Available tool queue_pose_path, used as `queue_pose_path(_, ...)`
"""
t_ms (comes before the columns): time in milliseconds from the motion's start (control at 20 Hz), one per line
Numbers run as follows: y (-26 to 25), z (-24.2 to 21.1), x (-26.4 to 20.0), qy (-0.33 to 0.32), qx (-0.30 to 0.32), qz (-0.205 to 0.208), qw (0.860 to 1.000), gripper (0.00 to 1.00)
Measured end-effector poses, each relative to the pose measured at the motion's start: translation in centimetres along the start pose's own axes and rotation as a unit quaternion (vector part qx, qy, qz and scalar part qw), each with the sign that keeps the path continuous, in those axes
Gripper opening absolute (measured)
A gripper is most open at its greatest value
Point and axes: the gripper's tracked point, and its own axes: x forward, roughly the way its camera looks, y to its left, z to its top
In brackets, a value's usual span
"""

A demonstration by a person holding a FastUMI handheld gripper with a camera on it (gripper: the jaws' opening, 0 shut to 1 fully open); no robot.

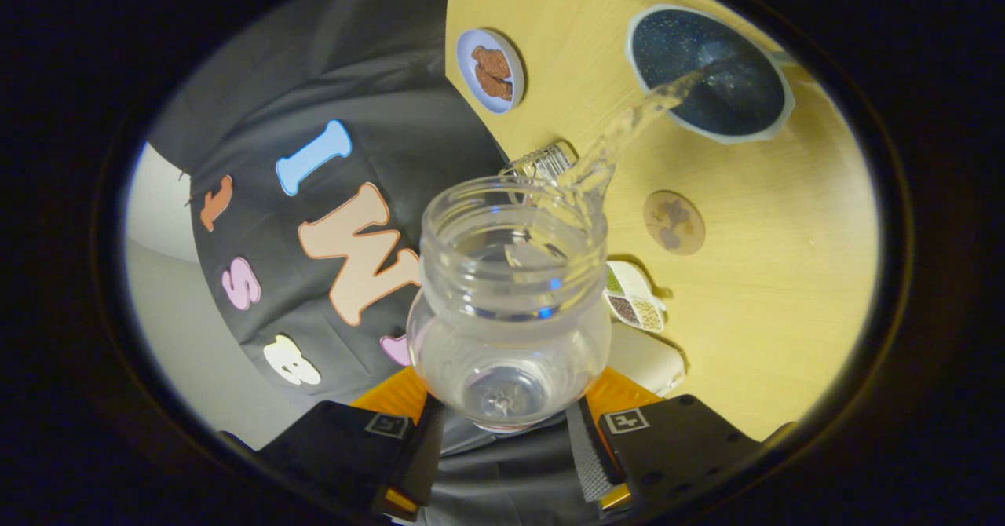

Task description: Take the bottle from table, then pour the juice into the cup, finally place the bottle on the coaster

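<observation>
My gripper (506, 428) is shut on a clear plastic bottle (510, 330), with a finger pressing on each side of its base. The bottle lies tipped over, its open mouth pointing away from me. A clear stream of liquid (628, 126) runs from the mouth across to a dark cup (738, 98) with a pale rim, which stands on the wooden table beyond the bottle. A round brown coaster (674, 222) lies flat on the table between the bottle's mouth and the cup, a little to one side of the stream.
The light wooden table (785, 275) meets the black cloth wall behind the bottle. A small plate with brown food (491, 71) sits near that wall. A divided dish of grains (636, 300) lies close beside the bottle. A small ribbed clear object (542, 161) shows just past the bottle's mouth.
</observation>
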Motion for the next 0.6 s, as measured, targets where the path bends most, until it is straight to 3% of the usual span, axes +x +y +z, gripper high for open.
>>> queue_pose_path(600,2.2,0.6,-0.3,-0.013,0.043,0.021,0.999,0.75)
